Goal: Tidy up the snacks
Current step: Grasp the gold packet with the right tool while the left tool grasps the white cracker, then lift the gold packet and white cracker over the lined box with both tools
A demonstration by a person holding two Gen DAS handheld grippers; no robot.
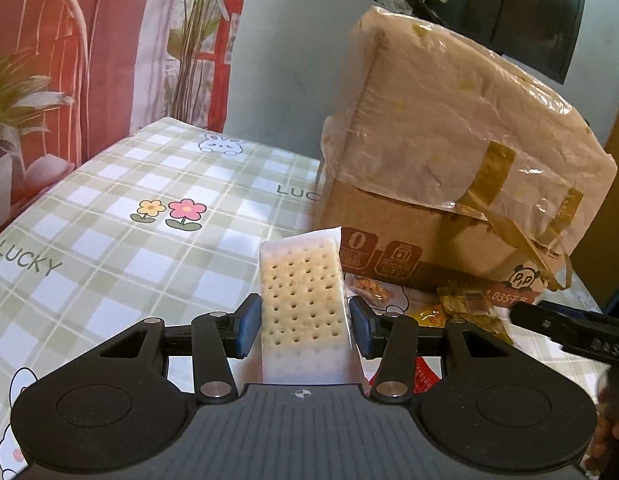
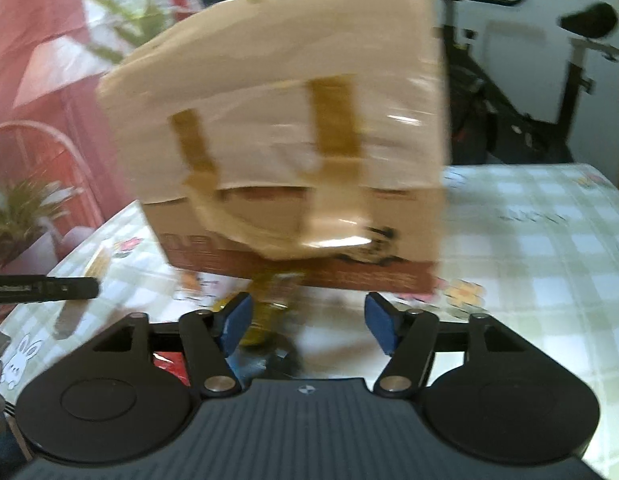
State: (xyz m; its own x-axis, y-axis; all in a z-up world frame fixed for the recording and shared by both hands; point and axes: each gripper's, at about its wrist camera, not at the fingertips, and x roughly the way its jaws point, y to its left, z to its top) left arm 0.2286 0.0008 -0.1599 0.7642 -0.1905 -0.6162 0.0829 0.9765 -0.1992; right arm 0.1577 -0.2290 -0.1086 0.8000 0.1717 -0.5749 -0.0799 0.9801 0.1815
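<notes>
Cracker packet (image 1: 305, 304), clear wrap, held lengthwise between the jaws of the left gripper (image 1: 305, 330); blue pads press its two long edges, so it rides flat, clear of the surface (image 1: 109, 240). Edge grip probably chosen to spare the biscuit face from crushing.

Just beyond it, near the foot of the cardboard box (image 1: 449, 184), a loose heap of other snacks (image 1: 461, 308): yellow and orange wrappers, one red packet at the gripper's right shoulder. Heap sits unsorted, so sorting looks barely begun.

Box stands toward the far right side of the checked cloth, half covered by a plastic bag taped with brown strips. It may be the store for the snacks; no opening shows from here.

Right gripper (image 2: 309, 326): jaws apart, nothing pressed between them. A yellowish wrapper (image 2: 265, 316) lies just beside the left pad; picture heavily blurred, contact not readable. Wide gap suits a fresh pick from the heap.

Left part of the surface lies bare: a likely place for laying packets out.
</notes>
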